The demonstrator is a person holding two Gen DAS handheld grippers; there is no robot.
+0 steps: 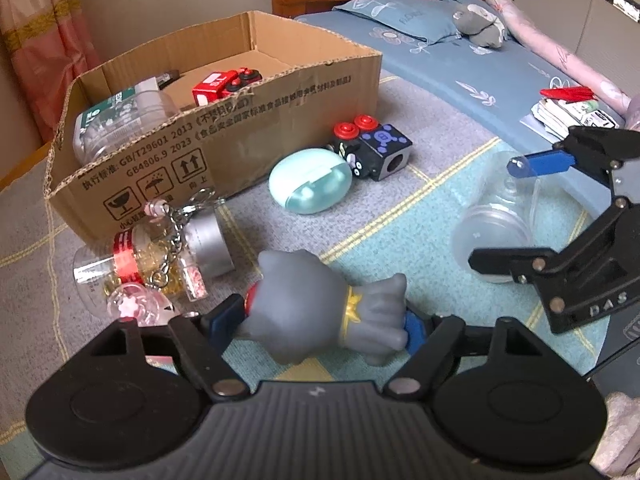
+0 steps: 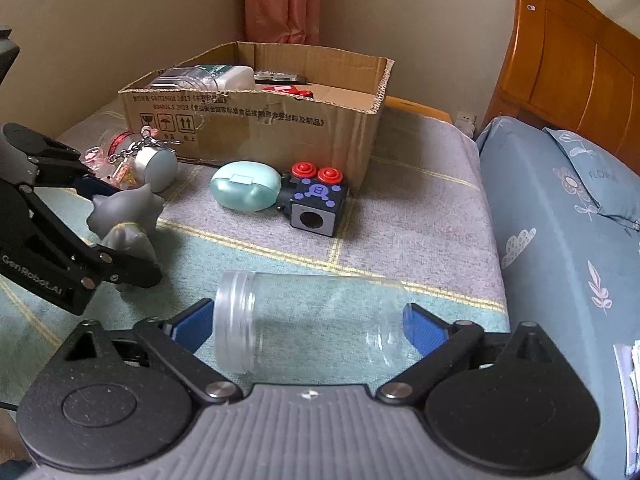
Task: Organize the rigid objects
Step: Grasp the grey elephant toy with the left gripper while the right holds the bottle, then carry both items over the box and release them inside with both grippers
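My left gripper (image 1: pixel 320 320) is shut on a grey toy figure (image 1: pixel 320 308) with a gold belt, held just above the blanket; it also shows in the right wrist view (image 2: pixel 124 216). My right gripper (image 2: pixel 312 328) has its blue pads at both ends of a clear plastic jar (image 2: pixel 312 320) lying on its side; the jar also shows in the left wrist view (image 1: pixel 496 220). An open cardboard box (image 1: pixel 224 140) stands behind, holding a red toy truck (image 1: pixel 224 84) and a labelled clear jar (image 1: pixel 120 120).
On the blanket lie a mint oval case (image 1: pixel 310 182), a black cube toy with red buttons (image 1: pixel 372 148), a silver-capped bottle with keychains (image 1: pixel 160 260). A blue bed (image 1: pixel 480 60) with a pillow and a plush lies to the right.
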